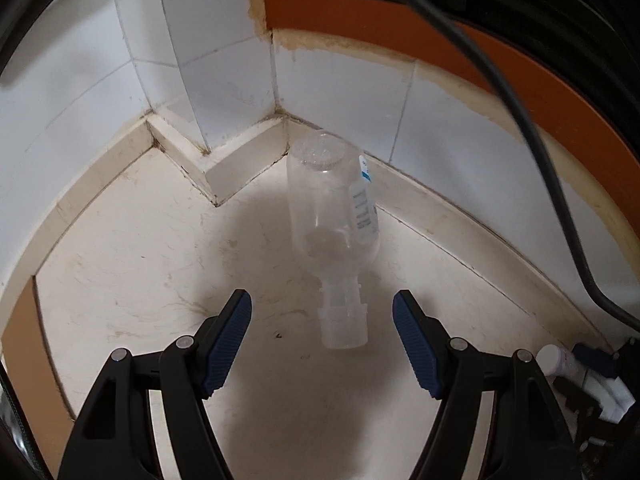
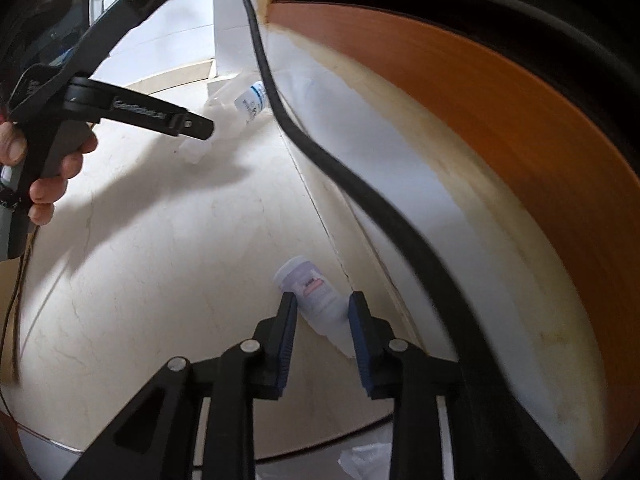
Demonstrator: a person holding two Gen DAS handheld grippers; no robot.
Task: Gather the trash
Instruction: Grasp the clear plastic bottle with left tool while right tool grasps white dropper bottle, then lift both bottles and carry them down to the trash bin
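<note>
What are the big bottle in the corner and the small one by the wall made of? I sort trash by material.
The big bottle looks like clear, thin plastic: the floor shows through it, and a paper-like label is stuck on. The small bottle, between the pads of the right tool, seems cloudy whitish plastic, semi-matte, with a printed label. Blur leaves that one less sure.

Bottle: a clear plastic bottle (image 1: 334, 216) lies on the floor (image 1: 140, 264), cap end toward the camera.
Label: white with blue, too blurry to read.
Left hand-held gripper (image 1: 322, 310): jaws wide apart, one on each side of the bottle's cap, not touching it.
Corner: white wall tiles (image 1: 224, 80) meet behind the bottle.
Cable: a black cable (image 1: 520, 108) hangs on the right.
Far right: maybe a small white bottle (image 1: 558, 360).
</note>
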